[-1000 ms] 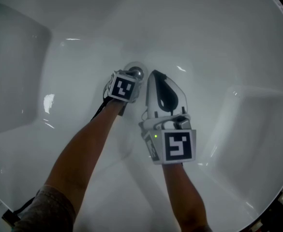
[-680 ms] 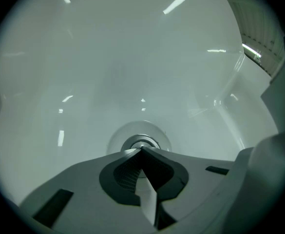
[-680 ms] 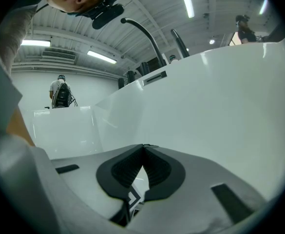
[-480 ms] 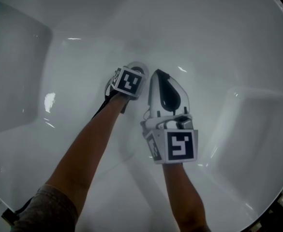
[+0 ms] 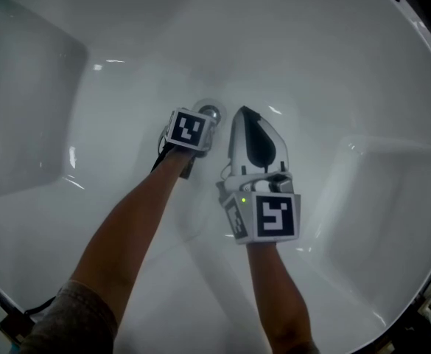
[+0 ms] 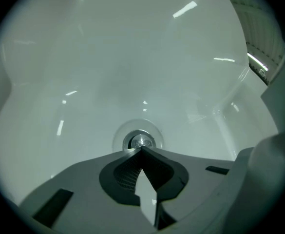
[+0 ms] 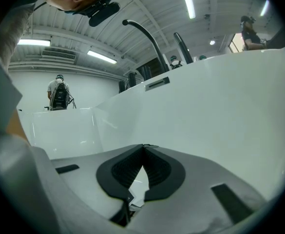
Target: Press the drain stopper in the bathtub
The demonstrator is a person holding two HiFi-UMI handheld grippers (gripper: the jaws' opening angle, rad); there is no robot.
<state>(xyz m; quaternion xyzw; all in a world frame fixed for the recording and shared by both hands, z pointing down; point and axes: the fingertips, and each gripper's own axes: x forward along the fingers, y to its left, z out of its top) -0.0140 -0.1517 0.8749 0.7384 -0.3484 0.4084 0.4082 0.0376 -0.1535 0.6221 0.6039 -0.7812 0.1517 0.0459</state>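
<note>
Drain stopper (image 6: pixel 142 142) sits in glossy white bathtub (image 6: pixel 132 57), left claw (image 6: pixel 142 150) and right claw (image 7: pixel 143 146) closed

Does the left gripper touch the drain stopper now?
Cannot tell. In the left gripper view, the shut left gripper overlaps the drain stopper at its near edge, showing neither contact nor gap. In the head view the marker cube hides the tips.

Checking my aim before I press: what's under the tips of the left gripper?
The round chrome drain stopper in the bathtub floor sits right beyond the shut tips of the left gripper. Its near edge is covered by the jaws, so contact cannot be told.
</note>
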